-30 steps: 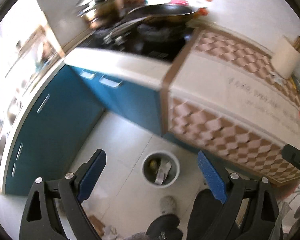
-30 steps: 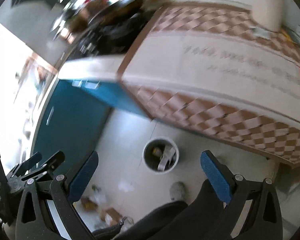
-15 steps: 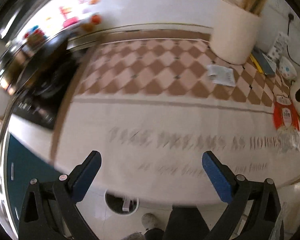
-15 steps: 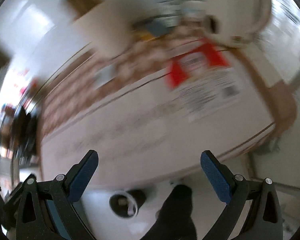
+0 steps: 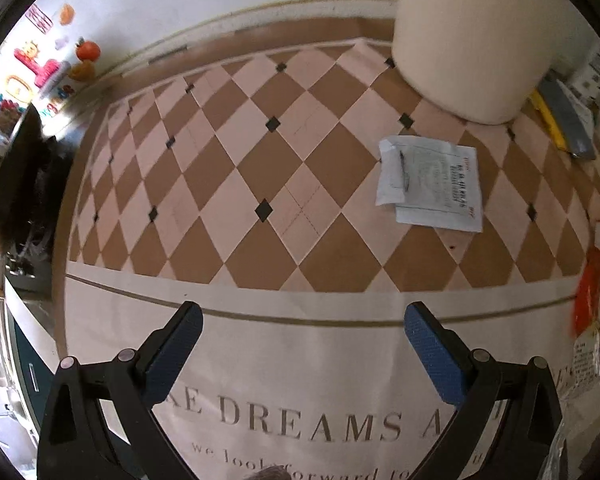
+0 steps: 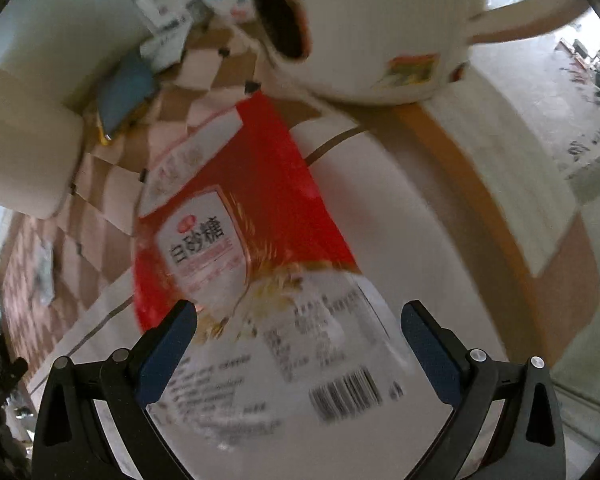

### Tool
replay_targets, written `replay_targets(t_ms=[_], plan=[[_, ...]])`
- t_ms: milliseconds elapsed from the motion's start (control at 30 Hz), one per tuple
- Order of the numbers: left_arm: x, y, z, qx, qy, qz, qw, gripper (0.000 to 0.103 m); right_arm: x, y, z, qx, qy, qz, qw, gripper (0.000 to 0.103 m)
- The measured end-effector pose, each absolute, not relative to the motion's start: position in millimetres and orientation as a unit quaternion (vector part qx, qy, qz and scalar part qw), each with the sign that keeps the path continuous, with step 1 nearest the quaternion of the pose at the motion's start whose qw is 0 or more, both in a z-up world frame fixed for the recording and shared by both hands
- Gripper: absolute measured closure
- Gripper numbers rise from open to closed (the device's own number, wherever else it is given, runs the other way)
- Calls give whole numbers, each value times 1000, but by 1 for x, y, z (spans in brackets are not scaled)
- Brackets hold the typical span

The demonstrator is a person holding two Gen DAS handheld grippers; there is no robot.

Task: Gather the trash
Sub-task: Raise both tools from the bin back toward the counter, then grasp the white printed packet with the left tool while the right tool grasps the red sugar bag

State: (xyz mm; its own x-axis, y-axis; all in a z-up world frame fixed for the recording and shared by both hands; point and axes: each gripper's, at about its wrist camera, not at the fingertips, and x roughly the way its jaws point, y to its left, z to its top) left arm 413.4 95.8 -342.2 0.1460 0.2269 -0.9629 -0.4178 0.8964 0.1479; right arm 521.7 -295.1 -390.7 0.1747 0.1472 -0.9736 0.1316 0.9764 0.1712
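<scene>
While both grippers hover over the checkered counter cloth [image 5: 260, 184], left gripper [image 5: 304, 344] spread wide with nothing held, folded paper slip [image 5: 430, 184] lying ahead to its right, right gripper [image 6: 298, 336] likewise agape, red-and-clear sugar bag [image 6: 256, 264] flat between its fingers, white cooker [image 6: 364, 28] beyond.

The tablecloth [image 5: 260, 184] carries a diamond check of brown and pale pink with small black squares at the corners; nearer its edge it turns cream, crossed by a thin brown line and printed with grey-brown letters. On the check lies a white paper slip [image 5: 432, 184] with grey print and a little red. Beside it stands a plain cream cylinder [image 5: 472, 40]. The plastic bag [image 6: 252, 248] is red above, clear with dark print and a black barcode below. The gripper pads [image 5: 172, 356] are blue on black arms.
</scene>
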Motion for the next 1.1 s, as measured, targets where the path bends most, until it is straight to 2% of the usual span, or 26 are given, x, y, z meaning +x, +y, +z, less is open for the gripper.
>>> replay_targets(t_ms=[167, 233, 333, 400, 567, 667, 700, 800, 833, 867, 900, 933, 967, 1033, 1100], plan=[[431, 114, -353, -116, 621, 217, 744, 0, 521, -253, -396, 73, 638, 30, 766, 4], [439, 121, -356, -135, 618, 217, 743, 0, 521, -231, -395, 53, 635, 50, 769, 11], [453, 129, -363, -173, 615, 202, 743, 1, 523, -200, -392, 30, 627, 79, 775, 29], [462, 131, -367, -193, 613, 188, 743, 1, 525, -185, -389, 24, 623, 93, 776, 46], [485, 123, -369, -208, 605, 159, 752, 2, 542, -160, -389, 28, 621, 125, 773, 61], [498, 117, -371, -199, 606, 151, 755, 6, 547, -156, -388, 30, 623, 131, 771, 61], [500, 115, -371, -194, 605, 151, 757, 9, 548, -155, -388, 29, 623, 133, 770, 61], [514, 105, -375, -153, 609, 145, 765, 32, 549, -151, -390, 24, 622, 137, 771, 61], [517, 102, -377, -139, 610, 139, 768, 51, 549, -150, -390, 23, 621, 138, 771, 61], [520, 96, -378, -122, 613, 130, 769, 65, 550, -148, -389, 22, 620, 139, 772, 61], [522, 93, -377, -111, 611, 131, 773, 69, 550, -147, -389, 20, 620, 140, 772, 63], [523, 90, -376, -103, 609, 124, 777, 90, 551, -146, -389, 17, 619, 141, 772, 63], [524, 87, -375, -100, 611, 115, 777, 99, 556, -142, -390, 18, 619, 142, 772, 65], [524, 83, -372, -92, 608, 118, 780, 100, 565, -136, -392, 19, 620, 143, 771, 70], [520, 76, -364, -83, 600, 125, 786, 101, 570, -128, -394, 33, 623, 147, 767, 81]])
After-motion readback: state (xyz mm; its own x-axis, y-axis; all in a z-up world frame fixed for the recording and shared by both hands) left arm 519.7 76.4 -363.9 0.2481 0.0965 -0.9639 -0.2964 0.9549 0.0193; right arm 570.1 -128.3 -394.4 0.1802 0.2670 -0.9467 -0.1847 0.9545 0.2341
